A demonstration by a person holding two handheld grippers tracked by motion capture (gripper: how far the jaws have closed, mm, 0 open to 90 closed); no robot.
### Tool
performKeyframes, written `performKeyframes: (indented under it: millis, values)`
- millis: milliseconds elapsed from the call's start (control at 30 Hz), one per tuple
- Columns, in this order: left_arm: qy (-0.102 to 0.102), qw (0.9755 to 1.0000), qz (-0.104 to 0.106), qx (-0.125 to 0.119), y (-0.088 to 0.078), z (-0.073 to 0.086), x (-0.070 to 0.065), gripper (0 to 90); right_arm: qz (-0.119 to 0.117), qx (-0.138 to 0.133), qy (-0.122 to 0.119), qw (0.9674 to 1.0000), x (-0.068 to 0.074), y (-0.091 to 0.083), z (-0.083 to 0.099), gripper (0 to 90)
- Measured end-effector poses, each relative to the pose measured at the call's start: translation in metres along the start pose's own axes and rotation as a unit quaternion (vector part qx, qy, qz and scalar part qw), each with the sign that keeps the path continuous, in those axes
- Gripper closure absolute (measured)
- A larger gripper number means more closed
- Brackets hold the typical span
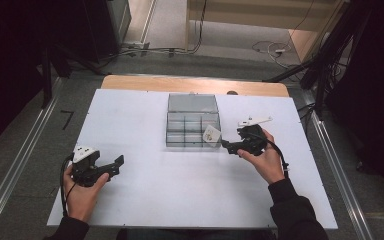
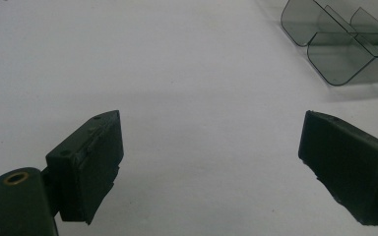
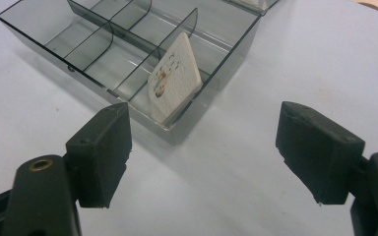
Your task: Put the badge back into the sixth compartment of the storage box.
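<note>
A clear grey compartment box (image 1: 192, 120) with its lid open stands at the middle of the white table. A small white square pad with a printed picture (image 1: 211, 135) (image 3: 174, 76) leans tilted in the box's near right compartment. My right gripper (image 1: 228, 145) (image 3: 204, 147) is open just right of that corner of the box (image 3: 128, 54), nothing between its jaws. My left gripper (image 1: 116, 165) (image 2: 211, 162) is open over bare table at the near left, with a corner of the box (image 2: 339, 44) far off to its upper right.
The white board (image 1: 145, 190) covers most of the wooden table (image 1: 195, 82). Cables lie on the floor (image 1: 270, 50) beyond the table. Black stands and dark curtains flank both sides. Metal rails (image 1: 15, 170) run along the table's left and right.
</note>
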State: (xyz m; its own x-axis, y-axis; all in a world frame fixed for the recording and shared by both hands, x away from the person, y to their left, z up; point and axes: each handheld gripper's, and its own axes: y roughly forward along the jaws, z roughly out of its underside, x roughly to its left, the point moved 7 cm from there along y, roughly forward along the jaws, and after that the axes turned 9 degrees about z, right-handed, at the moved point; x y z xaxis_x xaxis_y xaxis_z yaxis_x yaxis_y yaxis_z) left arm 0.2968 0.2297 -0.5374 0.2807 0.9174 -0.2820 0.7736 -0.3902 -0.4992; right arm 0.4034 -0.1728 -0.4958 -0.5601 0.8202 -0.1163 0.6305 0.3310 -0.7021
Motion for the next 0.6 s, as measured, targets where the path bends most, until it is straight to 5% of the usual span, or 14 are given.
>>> performKeyframes:
  millis: [600]
  values:
    - [-0.001, 1.0000, 0.000, 0.000, 0.000, 0.000, 0.000, 10.1, 0.004, 0.004, 0.012, 0.9999, -0.009, -0.004, 0.012, 20.1]
